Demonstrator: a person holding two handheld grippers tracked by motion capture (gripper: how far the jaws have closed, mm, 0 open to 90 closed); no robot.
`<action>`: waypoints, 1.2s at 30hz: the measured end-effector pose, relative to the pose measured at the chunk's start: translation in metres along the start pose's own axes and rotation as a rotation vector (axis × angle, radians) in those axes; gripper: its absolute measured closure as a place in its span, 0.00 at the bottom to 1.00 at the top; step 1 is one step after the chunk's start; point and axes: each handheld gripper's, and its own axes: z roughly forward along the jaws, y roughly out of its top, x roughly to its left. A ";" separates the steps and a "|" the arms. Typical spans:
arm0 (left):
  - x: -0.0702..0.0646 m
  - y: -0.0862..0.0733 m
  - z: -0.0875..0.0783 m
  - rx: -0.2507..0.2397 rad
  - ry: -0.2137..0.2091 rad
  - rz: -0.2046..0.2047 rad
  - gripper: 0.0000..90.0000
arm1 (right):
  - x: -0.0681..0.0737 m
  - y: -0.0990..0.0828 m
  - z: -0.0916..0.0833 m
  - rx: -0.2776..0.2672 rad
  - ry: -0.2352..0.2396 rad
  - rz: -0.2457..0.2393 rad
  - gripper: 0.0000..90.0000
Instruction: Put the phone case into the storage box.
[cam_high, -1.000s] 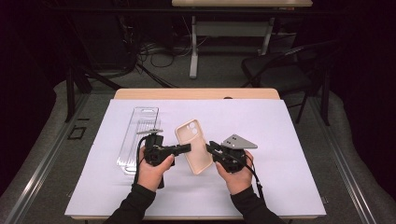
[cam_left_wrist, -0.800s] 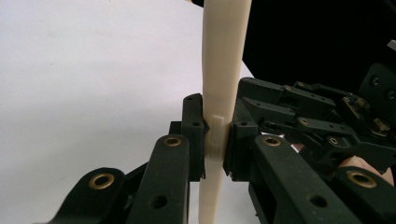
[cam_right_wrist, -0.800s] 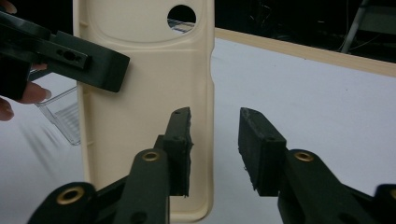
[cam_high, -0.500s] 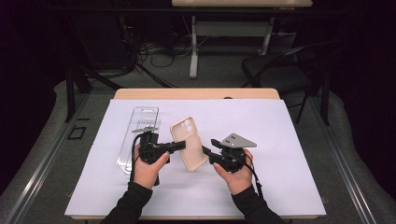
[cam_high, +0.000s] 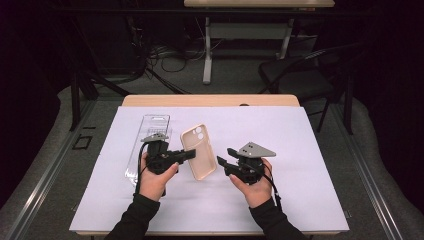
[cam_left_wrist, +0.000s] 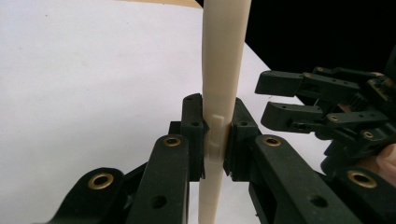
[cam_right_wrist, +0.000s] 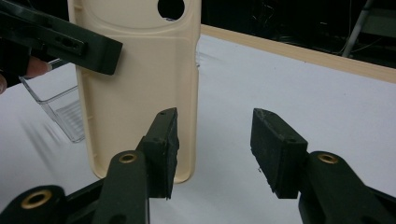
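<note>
A cream phone case (cam_high: 198, 151) with a camera cut-out is held up off the white table cover. My left gripper (cam_high: 189, 154) is shut on its left edge; in the left gripper view the case (cam_left_wrist: 219, 93) stands edge-on, pinched between the two black jaws. My right gripper (cam_high: 224, 160) is open just right of the case's lower end, apart from it. In the right gripper view the case (cam_right_wrist: 135, 84) hangs ahead and left of the open jaws (cam_right_wrist: 215, 149), with its inner side facing me and its bottom edge close above the table.
A clear plastic package (cam_high: 148, 143) lies on the white table cover (cam_high: 310, 150) behind my left hand. The wooden table edge (cam_high: 210, 100) runs along the far side. Beyond it are a chair, cables and another table's legs.
My left gripper has lifted the case and carried it slightly left and up. My right gripper has let go of it and drawn back to the right, jaws open.
</note>
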 end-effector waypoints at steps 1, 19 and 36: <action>0.000 0.000 0.000 0.002 0.002 0.003 0.90 | 0.000 0.000 0.000 0.001 -0.004 -0.007 0.57; 0.000 0.004 -0.004 -0.004 0.006 0.216 0.90 | 0.004 0.005 -0.001 0.027 0.022 -0.099 0.52; 0.003 0.012 -0.024 -0.046 -0.012 0.266 0.90 | -0.003 0.018 -0.017 0.012 0.072 -0.079 0.51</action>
